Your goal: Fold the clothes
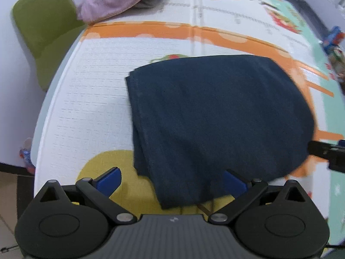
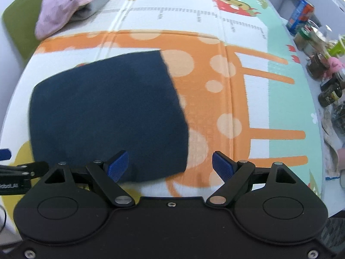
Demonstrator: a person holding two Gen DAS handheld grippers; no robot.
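Left wrist view: the folded navy-blue cloth garment [image 1: 215, 118] lies on the cartoon-printed mat [image 1: 90, 108], its near corner between the spread left gripper [image 1: 172, 181].

Right wrist view: the garment [image 2: 107, 116] lies ahead-left; the right gripper [image 2: 170, 166], spread, straddles its near-right corner.

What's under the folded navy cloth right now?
The navy cloth lies on the printed play mat, covering part of its orange giraffe print and a yellow patch. Anything else beneath is hidden.

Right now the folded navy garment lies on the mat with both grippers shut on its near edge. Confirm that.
Not quite: the folded navy garment lies on the mat, but both wrist views show the left gripper and right gripper open, fingers spread, gripping nothing.
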